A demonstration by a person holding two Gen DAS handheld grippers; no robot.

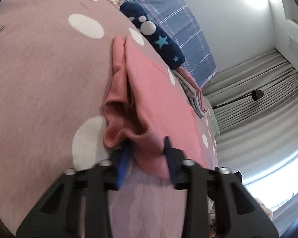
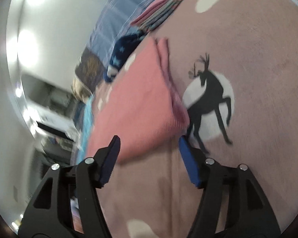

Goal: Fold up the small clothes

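My left gripper seemingly pinches the soft, limp pink cloth at its bunched corner; my right gripper is spread.

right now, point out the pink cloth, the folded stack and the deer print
pink cloth (image 2: 137, 103), right wrist view, middle of its flat top layer
folded stack (image 2: 159, 13), right wrist view, its layered edge
deer print (image 2: 210, 93), right wrist view, the deer's body
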